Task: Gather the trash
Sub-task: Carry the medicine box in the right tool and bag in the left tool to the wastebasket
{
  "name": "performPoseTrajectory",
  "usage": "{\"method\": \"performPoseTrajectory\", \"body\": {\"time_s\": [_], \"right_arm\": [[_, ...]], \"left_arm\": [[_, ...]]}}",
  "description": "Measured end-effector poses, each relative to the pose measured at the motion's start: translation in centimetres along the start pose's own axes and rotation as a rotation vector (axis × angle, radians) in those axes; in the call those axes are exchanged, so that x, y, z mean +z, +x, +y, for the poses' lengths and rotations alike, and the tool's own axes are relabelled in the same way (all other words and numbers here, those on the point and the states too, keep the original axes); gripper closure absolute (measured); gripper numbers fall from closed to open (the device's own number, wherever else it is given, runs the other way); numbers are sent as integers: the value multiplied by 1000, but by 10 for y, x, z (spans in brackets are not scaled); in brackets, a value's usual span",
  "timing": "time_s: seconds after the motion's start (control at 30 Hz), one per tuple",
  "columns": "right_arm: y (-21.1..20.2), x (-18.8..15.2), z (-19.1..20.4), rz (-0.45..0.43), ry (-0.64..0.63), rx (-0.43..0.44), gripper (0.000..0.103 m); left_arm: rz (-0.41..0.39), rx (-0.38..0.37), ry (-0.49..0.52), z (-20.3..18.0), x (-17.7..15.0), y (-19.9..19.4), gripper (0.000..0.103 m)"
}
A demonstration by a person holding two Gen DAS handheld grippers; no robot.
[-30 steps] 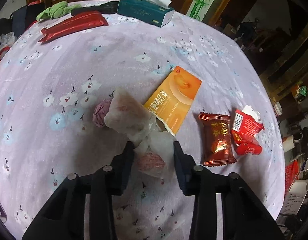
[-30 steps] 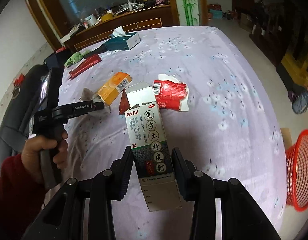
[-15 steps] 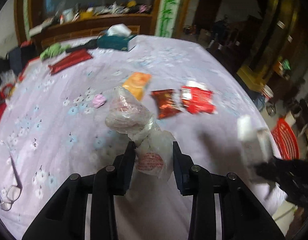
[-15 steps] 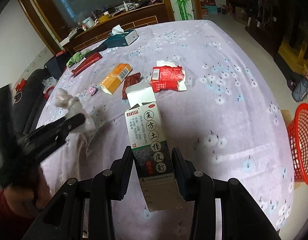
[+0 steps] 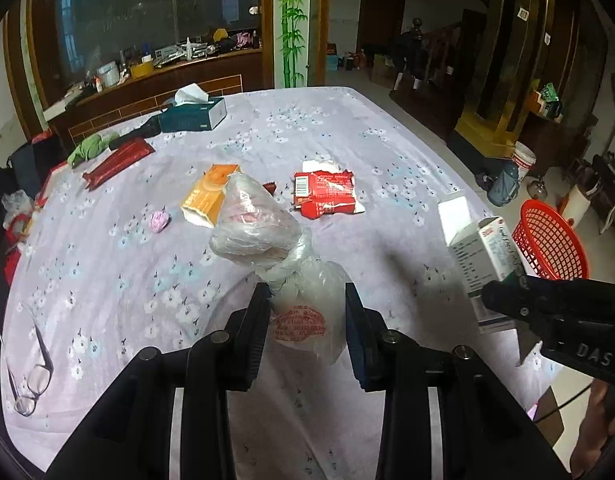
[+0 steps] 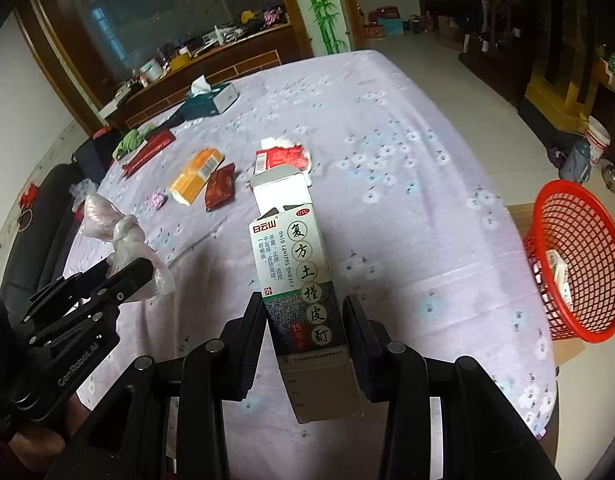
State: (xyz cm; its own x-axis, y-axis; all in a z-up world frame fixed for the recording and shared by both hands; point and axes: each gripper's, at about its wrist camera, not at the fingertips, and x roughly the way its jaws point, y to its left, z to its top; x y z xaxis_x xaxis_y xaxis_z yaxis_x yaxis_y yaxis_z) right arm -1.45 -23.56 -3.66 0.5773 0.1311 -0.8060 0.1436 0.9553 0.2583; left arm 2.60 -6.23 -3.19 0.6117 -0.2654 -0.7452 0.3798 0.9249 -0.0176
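A knotted, crinkly plastic bag (image 5: 285,256) is being clamped by the left gripper (image 5: 305,312), a rectangular cardboard medicine box (image 6: 303,292) by the right gripper (image 6: 303,320), with a red mesh basket (image 6: 579,264) at three o'clock.

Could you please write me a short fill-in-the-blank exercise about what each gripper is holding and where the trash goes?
1. The left gripper is shut on a knotted clear ____ bag.
2. The right gripper holds an opened medicine ____.
3. The basket beside the table is ____ in colour.

Missing words: plastic; box; red
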Motion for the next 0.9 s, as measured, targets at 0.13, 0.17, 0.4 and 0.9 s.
{"method": "performPoseTrajectory", "body": {"time_s": [0.13,0.17,0.4,0.9], "right_arm": [[-7,-2,-9,-9,8,-4,61],[-8,-3,-11,-11,10,-5,61],[-14,-1,-21,-21,21,-10,61],[-17,5,-26,-26,24,-8,61]], "left_arm": [[-6,19,27,-12,2,0,69],[-4,28,38,-17,2,1,69],[-11,41,76,-32,6,2,69],[-26,51,122,-48,14,6,69]]}}
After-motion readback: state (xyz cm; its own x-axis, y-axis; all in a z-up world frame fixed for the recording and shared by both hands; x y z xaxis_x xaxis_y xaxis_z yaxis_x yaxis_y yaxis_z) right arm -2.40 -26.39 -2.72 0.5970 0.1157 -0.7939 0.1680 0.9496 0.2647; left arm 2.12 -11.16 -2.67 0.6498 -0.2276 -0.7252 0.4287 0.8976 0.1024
